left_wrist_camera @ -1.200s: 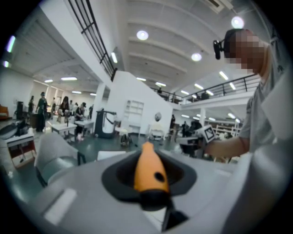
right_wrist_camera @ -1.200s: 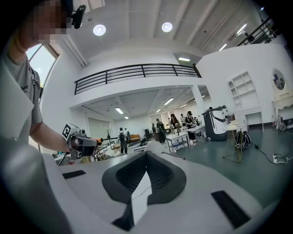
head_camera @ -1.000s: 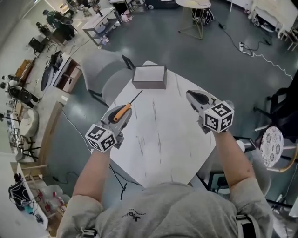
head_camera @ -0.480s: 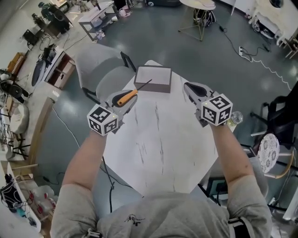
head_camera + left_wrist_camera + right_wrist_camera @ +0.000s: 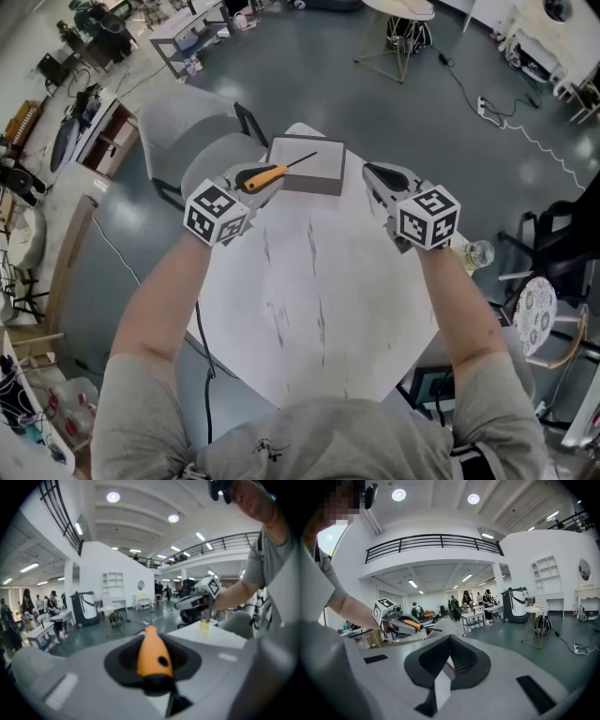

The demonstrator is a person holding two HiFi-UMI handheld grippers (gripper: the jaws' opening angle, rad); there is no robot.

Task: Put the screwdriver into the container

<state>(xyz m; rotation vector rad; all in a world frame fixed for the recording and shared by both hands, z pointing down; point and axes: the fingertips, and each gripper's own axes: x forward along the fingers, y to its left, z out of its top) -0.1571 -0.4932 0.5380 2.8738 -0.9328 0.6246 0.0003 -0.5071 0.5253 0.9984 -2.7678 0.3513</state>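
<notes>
An orange-handled screwdriver (image 5: 265, 175) sits in my left gripper (image 5: 255, 180), which is shut on the handle. Its thin dark shaft reaches out over the near left part of the grey box container (image 5: 309, 169) at the table's far end. In the left gripper view the orange handle (image 5: 152, 651) fills the gap between the jaws. My right gripper (image 5: 377, 178) hovers just right of the container, shut with nothing held. The right gripper view shows its jaws (image 5: 449, 656) met at the tips, and the left gripper (image 5: 401, 623) with the screwdriver (image 5: 412, 624) beyond.
The white marble table (image 5: 319, 309) has angled edges and drops to a dark floor all round. A grey chair (image 5: 202, 141) stands beyond its far left corner. A small clear bottle (image 5: 475, 253) sits at the right edge, with a round stool (image 5: 536, 305) behind it.
Both grippers have moved away from my body toward the container. The screwdriver, once over bare table at the left, now has its shaft over the box.
</notes>
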